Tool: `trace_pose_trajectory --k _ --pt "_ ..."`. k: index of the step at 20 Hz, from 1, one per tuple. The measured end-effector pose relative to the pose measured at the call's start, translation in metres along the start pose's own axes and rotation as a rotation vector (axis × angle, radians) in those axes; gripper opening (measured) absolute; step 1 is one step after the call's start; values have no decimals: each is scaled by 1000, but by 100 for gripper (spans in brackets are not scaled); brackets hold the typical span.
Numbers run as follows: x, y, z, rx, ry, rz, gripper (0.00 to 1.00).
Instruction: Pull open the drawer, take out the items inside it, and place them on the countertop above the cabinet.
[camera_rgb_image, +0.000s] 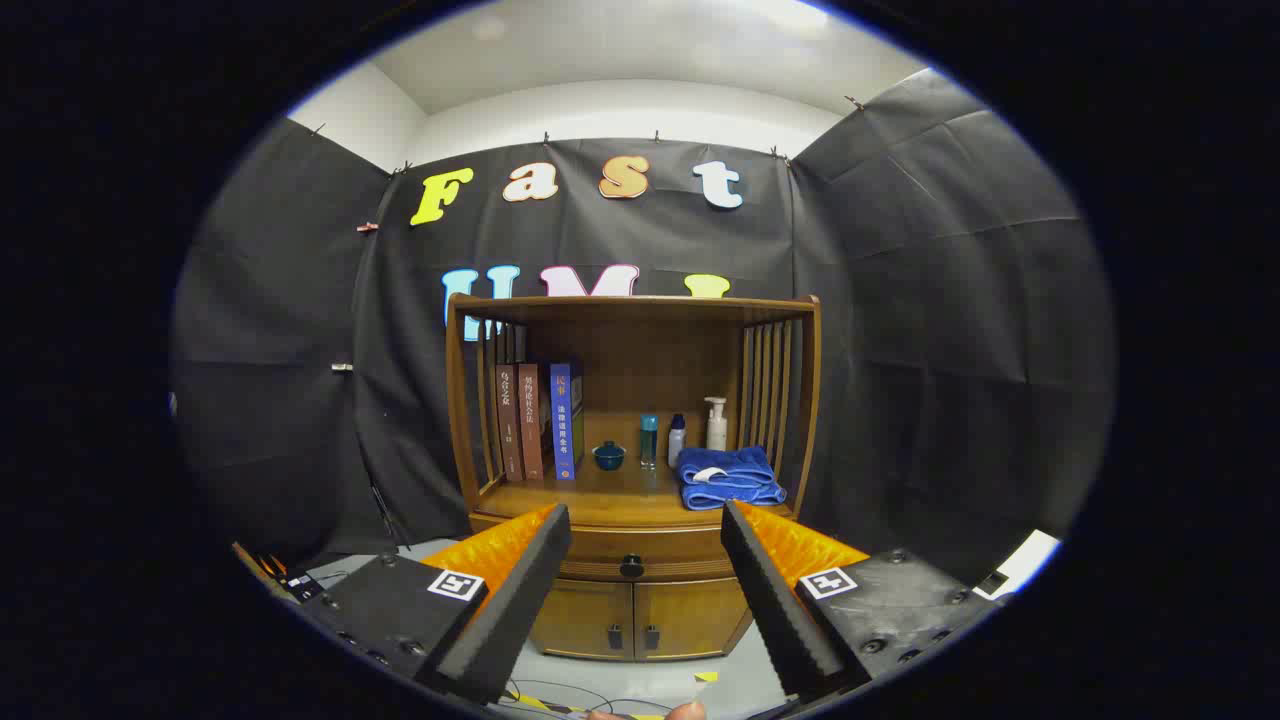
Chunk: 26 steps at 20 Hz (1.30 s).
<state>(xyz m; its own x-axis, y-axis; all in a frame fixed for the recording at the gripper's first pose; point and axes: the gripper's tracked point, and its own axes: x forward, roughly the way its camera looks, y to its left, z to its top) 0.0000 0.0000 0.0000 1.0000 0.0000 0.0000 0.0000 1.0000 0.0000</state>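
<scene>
Both fingers (520, 590) of the gripper (645, 520) are seen spread wide apart, with nothing held between them (no contact with any object is observed). Framed in the gap between the fingers, beyond their tips, is the drawer (640, 555) of a wooden cabinet (632, 470); it is shut, and its dark round knob (631, 566) sits about midway between the two fingers. Below the drawer, two small cabinet doors (635, 620) are seen closed. Above the drawer, just past the fingertips, the countertop (590, 500) is recorded carrying upright books (540, 420) beyond the left finger, a small dark teal bowl (609, 456) near the centre, a teal bottle (649, 440), a white bottle (677, 440) and a pump dispenser (716, 425), and a folded blue towel (728, 478) just beyond the right fingertip. Contents of the drawer cannot be determined. Cables (560, 695) are noted on the floor under the fingers.
</scene>
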Motion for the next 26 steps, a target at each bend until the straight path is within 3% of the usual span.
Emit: trace_pose_trajectory --k 26 --pt "-8 34 22 -35 -54 65 99"
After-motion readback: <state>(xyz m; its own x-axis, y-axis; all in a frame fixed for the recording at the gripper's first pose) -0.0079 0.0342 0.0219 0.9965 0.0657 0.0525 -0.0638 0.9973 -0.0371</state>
